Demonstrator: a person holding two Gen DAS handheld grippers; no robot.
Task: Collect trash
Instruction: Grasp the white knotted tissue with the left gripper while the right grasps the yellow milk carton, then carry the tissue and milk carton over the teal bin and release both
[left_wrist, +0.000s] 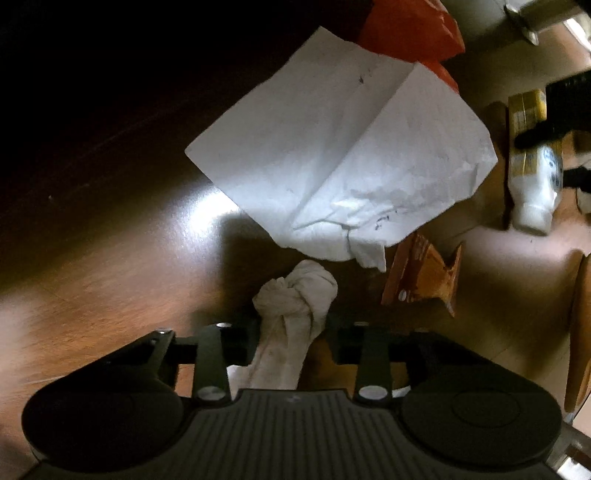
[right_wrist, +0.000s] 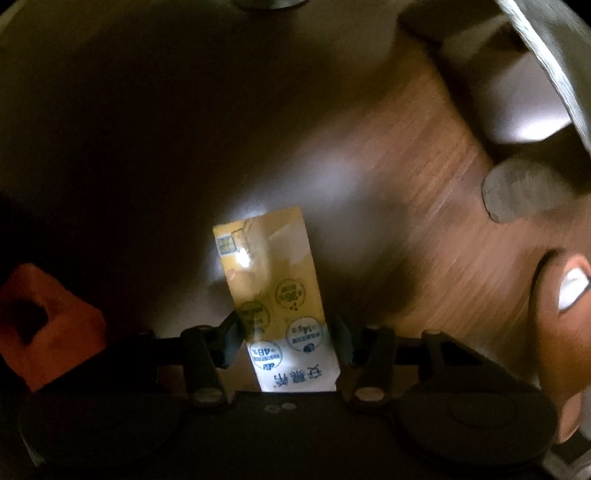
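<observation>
Only our left wrist view shows the one crumpled white tissue (left_wrist: 295, 295), lying on the wood floor (left_wrist: 110, 277) between the jaws of our left gripper (left_wrist: 291, 332); whether they press it we cannot tell. Beyond lie one white paper sheet (left_wrist: 332, 147) and one torn orange wrapper (left_wrist: 424, 273). Only our right wrist view shows one yellow packet (right_wrist: 277, 288) between the open jaws of our right gripper (right_wrist: 291, 339).

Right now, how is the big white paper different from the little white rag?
The paper is large, flat and creased; the rag is small, twisted and knotted. The paper lies clear of the left tongs; the rag sits between them. Both are white trash on the wooden floor.
</observation>
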